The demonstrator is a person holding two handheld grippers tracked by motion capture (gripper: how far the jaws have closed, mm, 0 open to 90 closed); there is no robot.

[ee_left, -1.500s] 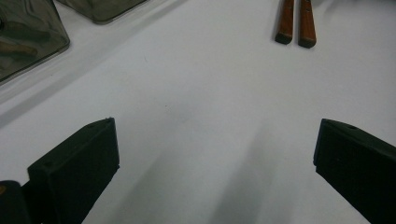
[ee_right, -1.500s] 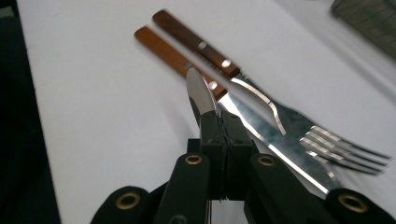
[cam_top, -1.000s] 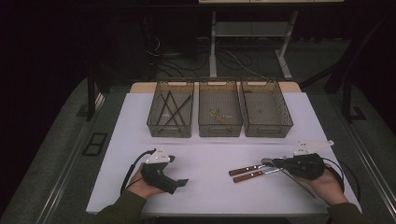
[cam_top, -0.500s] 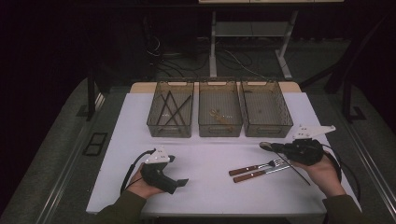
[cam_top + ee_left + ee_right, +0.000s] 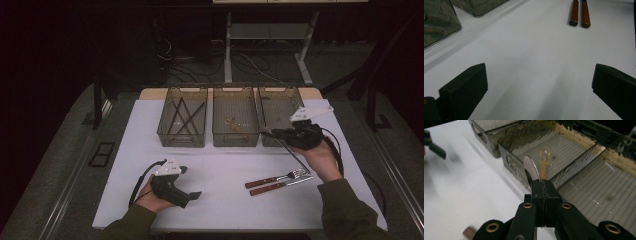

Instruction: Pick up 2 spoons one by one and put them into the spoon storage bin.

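My right gripper (image 5: pixel 274 133) (image 5: pixel 543 185) is shut on a metal spoon (image 5: pixel 531 168). It hangs above the table beside the front edge of the right bin (image 5: pixel 278 106). The spoon's bowl sticks up past the pads, and its thin handle (image 5: pixel 295 155) slants back toward the hand. A fork and a knife with wooden handles (image 5: pixel 276 181) (image 5: pixel 579 13) lie side by side on the white table (image 5: pixel 220 170). My left gripper (image 5: pixel 193 195) (image 5: pixel 539 72) rests low at the front left, open, with only bare table between its jaws.
Three smoky clear bins stand in a row at the back. The left bin (image 5: pixel 183 117) holds several dark sticks, and the middle bin (image 5: pixel 235 122) (image 5: pixel 544 162) holds a golden utensil. The table's right edge is close to my right hand.
My right gripper has risen from beside the fork and knife and moved back toward the bins with the spoon in it. The left gripper has stayed put.
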